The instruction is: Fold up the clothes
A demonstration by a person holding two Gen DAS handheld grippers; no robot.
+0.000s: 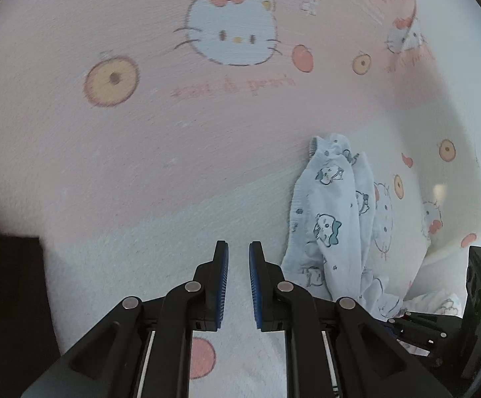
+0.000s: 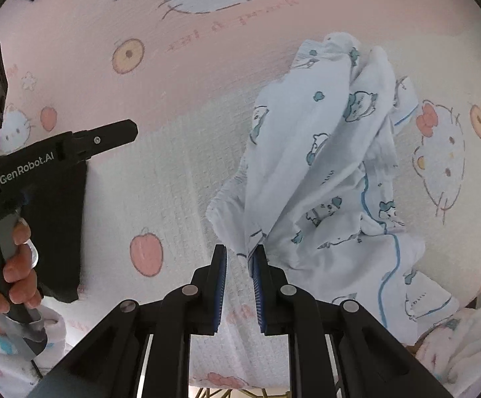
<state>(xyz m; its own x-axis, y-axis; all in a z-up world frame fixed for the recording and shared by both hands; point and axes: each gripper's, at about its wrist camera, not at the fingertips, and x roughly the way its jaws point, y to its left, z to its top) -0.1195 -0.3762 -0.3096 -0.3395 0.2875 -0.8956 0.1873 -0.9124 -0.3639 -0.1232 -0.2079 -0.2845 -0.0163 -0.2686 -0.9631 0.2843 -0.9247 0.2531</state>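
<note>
Both wrist views at the start of a fold. The pale-blue printed garment (image 2: 333,172) lies crumpled, not yet spread, on a pink-and-white cartoon-cat bedsheet (image 2: 174,152); no fold has been made. In the right wrist view the right claw (image 2: 240,257) hangs just at the garment's near edge: its jaws are nearly clenched with a narrow gap, and a fold of the hem lies against the pad on the garment side, though whether cloth is actually pinched cannot be told. In the left wrist view the left claw (image 1: 239,255) is likewise nearly clenched and grasps nothing, over bare sheet just beside the garment (image 1: 330,212), on the side away from the right claw. A hand (image 2: 18,265) on the left tool's handle shows at the edge of the right wrist view. Judged step: picking up the garment to open it out. The next move probably calls for both claws to take hold of opposite edges, lift, and lay it flat.
</note>
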